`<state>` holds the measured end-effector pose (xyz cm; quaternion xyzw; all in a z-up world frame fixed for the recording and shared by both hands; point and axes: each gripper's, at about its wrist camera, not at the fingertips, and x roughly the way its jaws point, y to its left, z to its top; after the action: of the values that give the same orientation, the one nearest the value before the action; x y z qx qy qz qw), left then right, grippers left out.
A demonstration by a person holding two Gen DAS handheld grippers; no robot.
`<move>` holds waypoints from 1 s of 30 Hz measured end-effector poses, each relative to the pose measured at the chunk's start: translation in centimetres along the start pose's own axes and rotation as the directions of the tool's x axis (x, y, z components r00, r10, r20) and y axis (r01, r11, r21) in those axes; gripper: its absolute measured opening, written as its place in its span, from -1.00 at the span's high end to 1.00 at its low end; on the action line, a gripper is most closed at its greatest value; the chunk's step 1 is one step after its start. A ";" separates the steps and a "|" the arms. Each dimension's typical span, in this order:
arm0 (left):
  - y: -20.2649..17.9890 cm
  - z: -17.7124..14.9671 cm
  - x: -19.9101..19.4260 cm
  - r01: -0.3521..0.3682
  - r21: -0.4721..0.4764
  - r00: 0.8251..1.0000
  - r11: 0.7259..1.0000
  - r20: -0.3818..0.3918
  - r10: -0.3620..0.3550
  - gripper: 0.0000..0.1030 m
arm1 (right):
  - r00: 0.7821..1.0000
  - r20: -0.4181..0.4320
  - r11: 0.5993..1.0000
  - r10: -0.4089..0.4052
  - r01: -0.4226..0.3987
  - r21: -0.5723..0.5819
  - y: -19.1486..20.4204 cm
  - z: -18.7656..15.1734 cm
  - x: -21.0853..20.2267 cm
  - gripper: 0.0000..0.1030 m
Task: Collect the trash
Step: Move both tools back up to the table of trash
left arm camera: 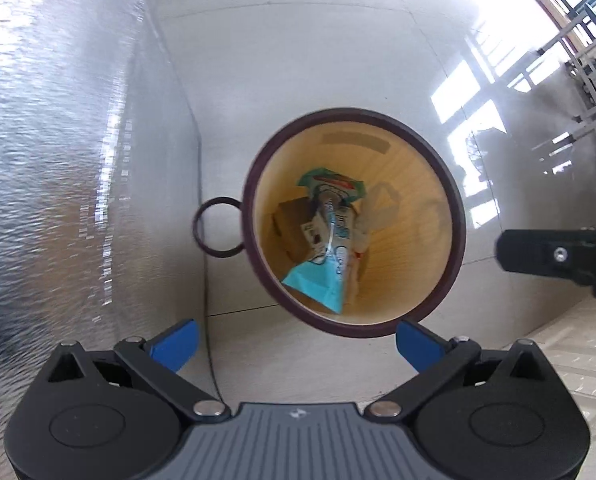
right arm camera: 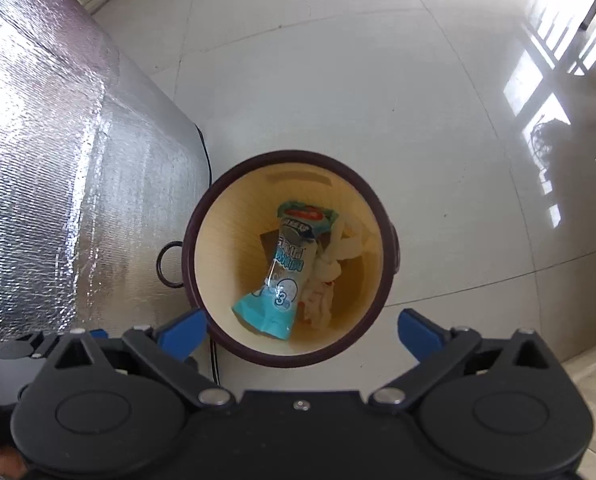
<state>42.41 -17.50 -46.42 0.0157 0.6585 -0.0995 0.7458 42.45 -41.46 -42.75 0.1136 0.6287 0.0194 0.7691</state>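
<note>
A round bin with a dark brown rim (left arm camera: 354, 113) (right arm camera: 293, 157) and a tan inside stands on the tiled floor, seen from above in both wrist views. In it lie a turquoise snack wrapper (left arm camera: 330, 240) (right arm camera: 281, 276), crumpled white paper (right arm camera: 326, 280) and a cardboard piece (left arm camera: 289, 224). My left gripper (left arm camera: 298, 340) hovers over the bin's near edge, open, with nothing between its blue fingertips (left arm camera: 181, 340). My right gripper (right arm camera: 302, 334) is also above the near rim, open and empty. Its black body (left arm camera: 558, 256) shows at the right of the left wrist view.
A silver foil-textured sheet (left arm camera: 57, 160) (right arm camera: 49, 160) covers the area left of the bin. A ring handle (left arm camera: 217, 227) (right arm camera: 169, 264) sticks out of the bin's left side. A thin black cable (right arm camera: 209, 160) runs along the sheet's edge. Glossy floor tiles (right arm camera: 378, 60) lie beyond.
</note>
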 end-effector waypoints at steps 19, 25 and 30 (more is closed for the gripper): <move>-0.9 -1.3 -11.3 -0.006 -0.012 0.987 1.000 0.158 0.008 -1.00 | 0.986 0.162 0.998 -0.047 0.055 -0.043 -0.2 -3.4 -12.4 -1.00; -1.8 -3.0 -15.1 0.000 0.000 0.981 1.000 0.194 0.000 -1.00 | 0.980 0.185 0.997 -0.074 0.080 -0.022 -1.1 -5.3 -15.2 -1.00; -2.6 -4.5 -18.4 0.024 0.013 0.975 1.000 0.223 -0.026 -1.00 | 0.973 0.220 0.997 -0.068 0.073 -0.015 -1.2 -6.9 -17.7 -1.00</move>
<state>35.46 -17.03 -28.63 0.0002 0.5704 -0.1135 0.8135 31.91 -44.66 -27.21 0.0836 0.5435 -0.0132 0.8351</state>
